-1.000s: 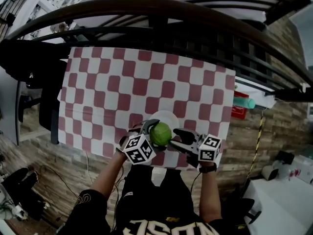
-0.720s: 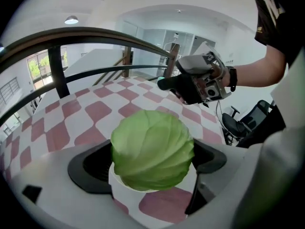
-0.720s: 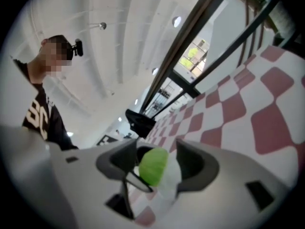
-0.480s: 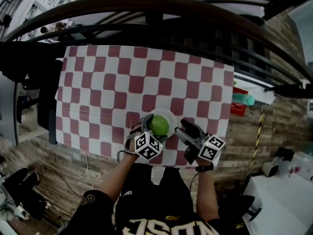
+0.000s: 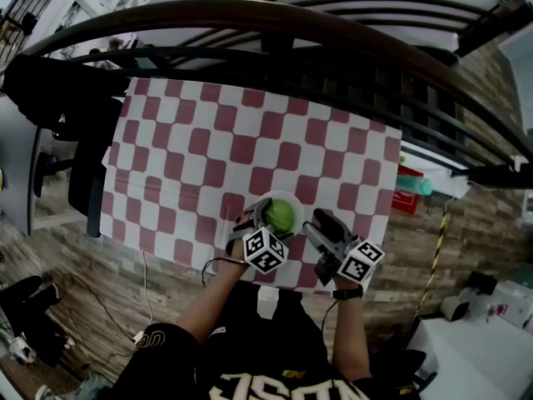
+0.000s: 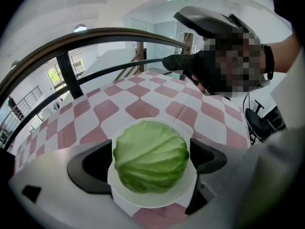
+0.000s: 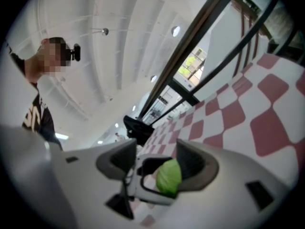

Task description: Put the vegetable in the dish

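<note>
Cabbage (image 6: 151,155), a round pale-green head, sits on the middle of a white dish (image 6: 152,202), whose rim shows all round it. The left gripper (image 5: 268,227) has its two dark jaws closed against the head's opposite sides, pinching it. In the head view the person's forearms reach forward from the bottom edge, each hand holding a gripper with a marker cube (image 5: 265,251) at its back. The right gripper (image 5: 319,223) hangs just beside the dish at its right, apart from the cabbage. Its jaws are spread with nothing between them, and through the gap its own view shows only the left gripper and the green head beyond. Dish and cabbage lie near the table's front edge, a little right of centre, on a red-and-white checked tablecloth (image 5: 208,148) that stretches bare beyond them to the far edge. A red object (image 5: 406,192) and a teal one (image 5: 420,183) sit off the cloth's right side. Beyond the table curves a dark railing (image 5: 266,15). Wooden flooring (image 5: 117,273) shows at the left.
</note>
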A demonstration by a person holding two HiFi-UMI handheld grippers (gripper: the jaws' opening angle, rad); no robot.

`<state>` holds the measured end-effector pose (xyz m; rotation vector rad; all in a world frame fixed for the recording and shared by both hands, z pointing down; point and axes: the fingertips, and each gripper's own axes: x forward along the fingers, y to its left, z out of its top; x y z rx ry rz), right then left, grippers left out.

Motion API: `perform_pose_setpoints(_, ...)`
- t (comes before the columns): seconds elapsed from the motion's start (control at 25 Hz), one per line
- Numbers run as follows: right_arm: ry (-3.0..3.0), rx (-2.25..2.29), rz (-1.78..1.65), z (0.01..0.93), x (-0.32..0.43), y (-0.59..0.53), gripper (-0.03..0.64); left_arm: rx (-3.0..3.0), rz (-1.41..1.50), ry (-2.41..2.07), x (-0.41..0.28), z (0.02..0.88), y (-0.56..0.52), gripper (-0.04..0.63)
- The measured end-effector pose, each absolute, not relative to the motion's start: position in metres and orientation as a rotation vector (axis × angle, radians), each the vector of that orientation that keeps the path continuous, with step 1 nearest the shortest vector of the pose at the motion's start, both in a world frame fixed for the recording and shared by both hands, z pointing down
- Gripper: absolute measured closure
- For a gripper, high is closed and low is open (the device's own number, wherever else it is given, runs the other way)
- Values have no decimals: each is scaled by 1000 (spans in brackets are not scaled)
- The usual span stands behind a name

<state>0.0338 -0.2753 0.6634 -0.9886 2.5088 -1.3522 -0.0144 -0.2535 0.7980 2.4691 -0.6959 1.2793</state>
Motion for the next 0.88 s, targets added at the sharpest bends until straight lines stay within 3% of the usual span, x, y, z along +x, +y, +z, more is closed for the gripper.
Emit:
perform_pose_setpoints(0.48, 2779, -1361, -805, 583, 39, -288, 364, 2411, 732, -1152, -49, 670, -303, 71)
perform_pose_setpoints(0.88, 2823, -1368, -411, 475, 39, -271, 365, 2511, 243, -1311, -25, 517, -288, 72)
